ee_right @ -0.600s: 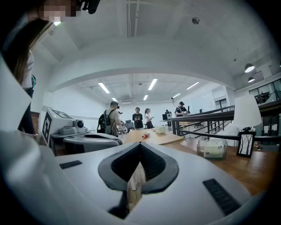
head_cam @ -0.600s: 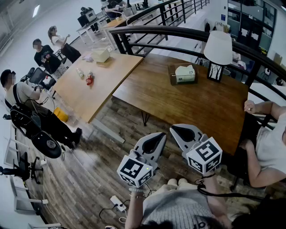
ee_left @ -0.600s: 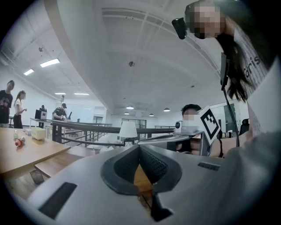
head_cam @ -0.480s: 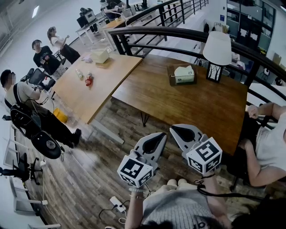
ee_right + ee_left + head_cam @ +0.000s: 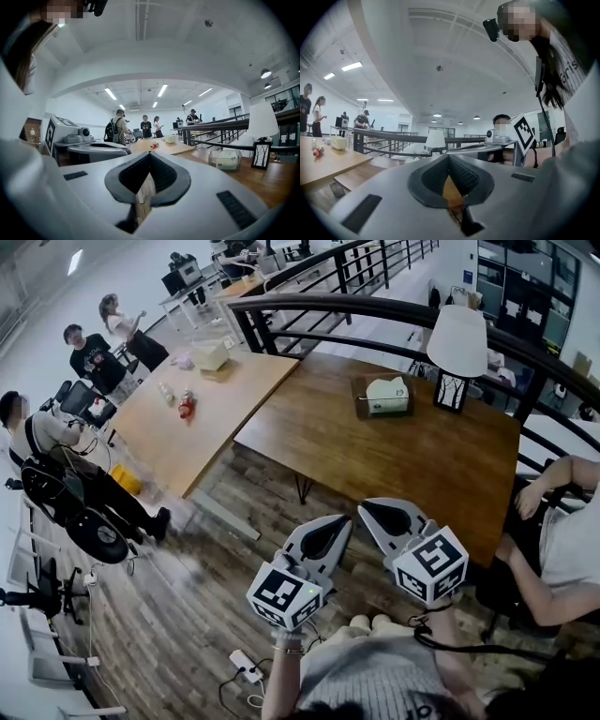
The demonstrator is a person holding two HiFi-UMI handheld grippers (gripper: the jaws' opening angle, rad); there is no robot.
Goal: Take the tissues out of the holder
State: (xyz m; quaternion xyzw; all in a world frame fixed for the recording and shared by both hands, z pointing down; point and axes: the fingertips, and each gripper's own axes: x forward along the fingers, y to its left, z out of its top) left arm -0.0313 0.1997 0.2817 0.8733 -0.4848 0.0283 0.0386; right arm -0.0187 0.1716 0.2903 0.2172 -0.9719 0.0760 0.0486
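Observation:
The tissue pack (image 5: 387, 396) sits in a clear holder (image 5: 358, 399) at the far side of the dark wooden table (image 5: 394, 465); the right gripper view shows the holder (image 5: 227, 160) at the right. Both grippers hang close to my body, above the floor and short of the table's near edge. My left gripper (image 5: 336, 525) is shut with nothing in it, its tips meeting (image 5: 448, 155). My right gripper (image 5: 370, 510) is also shut and empty, the tips together (image 5: 150, 153).
A white lamp (image 5: 457, 343) and a small picture frame (image 5: 451, 390) stand right of the holder. A seated person's arm (image 5: 544, 498) rests at the table's right end. A lighter table (image 5: 192, 409) with bottles stands to the left, with people beyond. Black railing (image 5: 375, 310) runs behind.
Both grippers have risen slightly toward the table. The seated person's hand at the right has dropped lower along the table end.

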